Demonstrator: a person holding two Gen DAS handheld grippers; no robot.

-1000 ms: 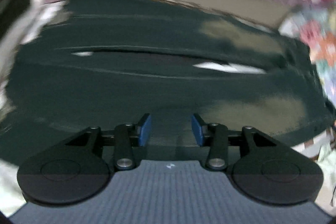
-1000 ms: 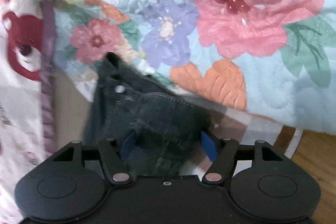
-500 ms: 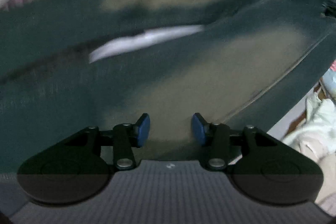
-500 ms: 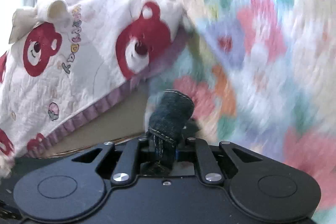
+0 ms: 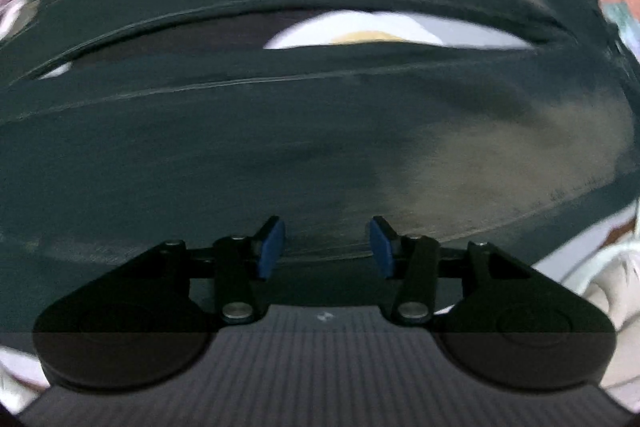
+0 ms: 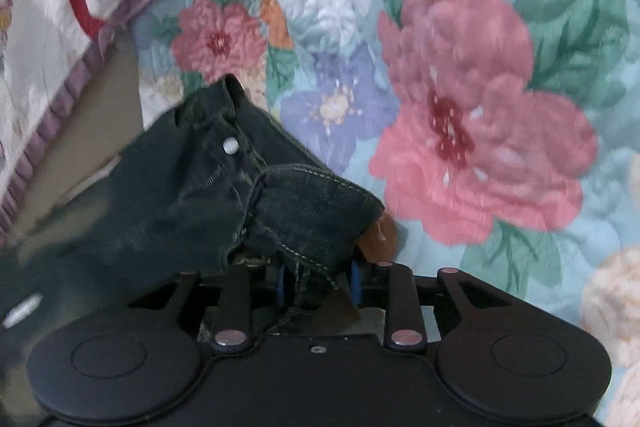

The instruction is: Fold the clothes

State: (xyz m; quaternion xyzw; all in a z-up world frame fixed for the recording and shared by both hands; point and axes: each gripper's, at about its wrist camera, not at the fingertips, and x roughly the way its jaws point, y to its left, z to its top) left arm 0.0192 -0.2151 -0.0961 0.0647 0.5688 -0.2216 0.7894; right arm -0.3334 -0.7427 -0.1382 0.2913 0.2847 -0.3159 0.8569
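Your right gripper (image 6: 318,285) is clamped on the dark jeans (image 6: 208,187); left gripper (image 5: 326,243) has its jaws apart, nothing between them.

Detail: R wrist view: waistband corner is bunched between your pads, fabric rising ahead of the jaws and trailing off to their left; metal button (image 6: 231,145) sits ahead-left of the jaws. Floral quilt (image 6: 460,115) ahead and right, bear-print blanket (image 6: 48,7) far left. L wrist view: jeans (image 5: 280,155) fill the view ahead of the jaws, long axis running left-right across them, seams roughly horizontal, blurred. No brand, label or readable writing that I can make out.
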